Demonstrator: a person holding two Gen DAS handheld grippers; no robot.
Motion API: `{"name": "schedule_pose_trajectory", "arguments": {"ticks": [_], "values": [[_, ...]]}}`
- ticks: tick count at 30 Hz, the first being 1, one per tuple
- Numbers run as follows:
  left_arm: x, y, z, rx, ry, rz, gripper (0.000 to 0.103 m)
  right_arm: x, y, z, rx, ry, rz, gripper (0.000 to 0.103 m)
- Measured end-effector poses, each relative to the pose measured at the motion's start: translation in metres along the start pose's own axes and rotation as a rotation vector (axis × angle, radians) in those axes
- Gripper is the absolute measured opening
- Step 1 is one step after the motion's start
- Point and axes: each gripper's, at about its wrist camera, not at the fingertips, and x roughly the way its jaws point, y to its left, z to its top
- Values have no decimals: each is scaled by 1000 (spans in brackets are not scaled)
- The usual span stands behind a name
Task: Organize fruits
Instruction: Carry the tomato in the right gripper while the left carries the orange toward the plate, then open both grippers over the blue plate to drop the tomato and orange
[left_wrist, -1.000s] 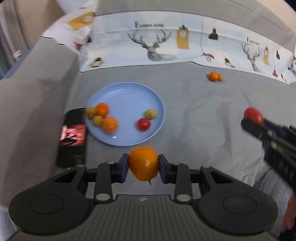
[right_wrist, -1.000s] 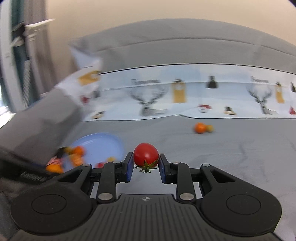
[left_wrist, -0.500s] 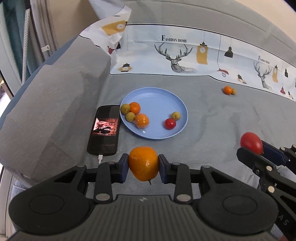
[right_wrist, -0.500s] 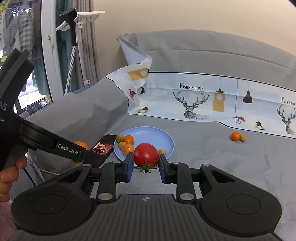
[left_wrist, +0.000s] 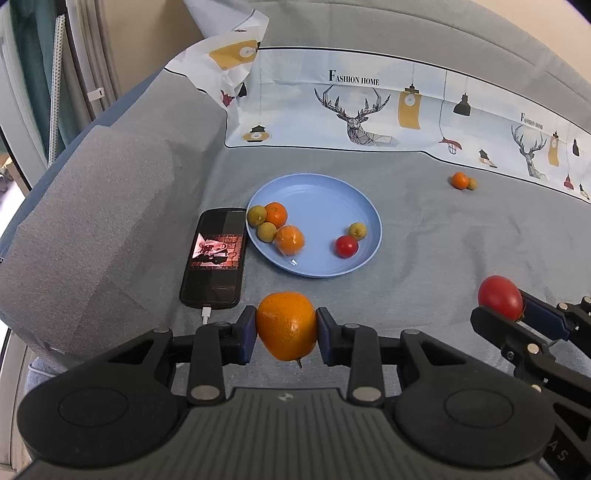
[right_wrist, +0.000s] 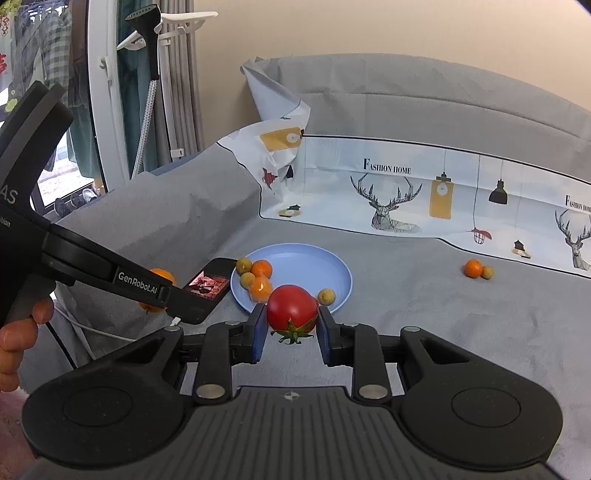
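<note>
Your left claw (left_wrist: 286, 329) grips an orange (left_wrist: 286, 325); your right claw (right_wrist: 291, 328) grips a tomato (right_wrist: 291, 309).
Both fruits sit clamped between the pads, short of the blue plate (left_wrist: 347, 206).

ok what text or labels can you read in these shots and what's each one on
"FASHION HOME" – printed above the deer on the patterned cloth; it repeats farther right, cut off by the picture's edge.
"GenRobot.AI" – on the side of the left gripper, as the right wrist view shows it.
"AS" – part of a larger word, on that gripper's body.
Smartphone screen: a picture shows, any text too small to read.
</note>
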Motion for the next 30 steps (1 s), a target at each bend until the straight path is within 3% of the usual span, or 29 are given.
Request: {"name": "schedule_pose_trajectory", "arguments": {"ticks": [7, 15, 23, 30], "values": [[10, 0, 8, 6, 8, 2, 38, 18, -4, 4, 3, 28, -7, 30], [29, -4, 48, 23, -44, -22, 38, 60, -16, 20, -4, 36, -32, 30], [87, -2, 80, 44, 2, -38, 38, 131, -22, 36, -8, 79, -36, 30], [139, -5, 97, 58, 51, -27, 38, 189, -21, 32, -10, 161, -26, 30]]}}
